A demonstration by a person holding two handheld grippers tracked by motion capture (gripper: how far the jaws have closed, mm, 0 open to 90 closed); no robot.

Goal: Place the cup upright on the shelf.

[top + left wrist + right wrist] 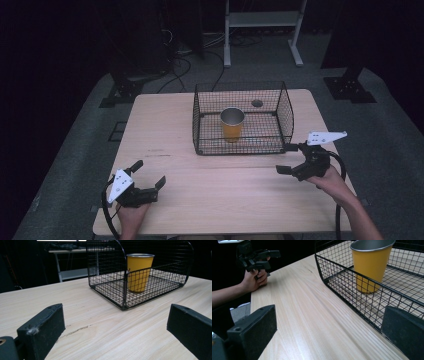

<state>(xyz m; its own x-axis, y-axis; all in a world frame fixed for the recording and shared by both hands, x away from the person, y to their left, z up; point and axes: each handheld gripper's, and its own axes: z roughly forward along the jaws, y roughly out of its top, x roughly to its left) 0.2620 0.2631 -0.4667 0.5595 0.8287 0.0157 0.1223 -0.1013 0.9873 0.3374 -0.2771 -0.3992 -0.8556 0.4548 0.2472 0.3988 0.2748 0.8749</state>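
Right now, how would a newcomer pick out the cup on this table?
Find the black wire basket at the far middle of the wooden table. The cup stands upright inside it, the one yellow thing there, with a silver metal inside.

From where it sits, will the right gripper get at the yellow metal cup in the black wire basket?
Probably yes, from above: the right gripper is open beside the black wire basket, whose top is open. Its mesh wall blocks a level approach to the yellow metal cup.
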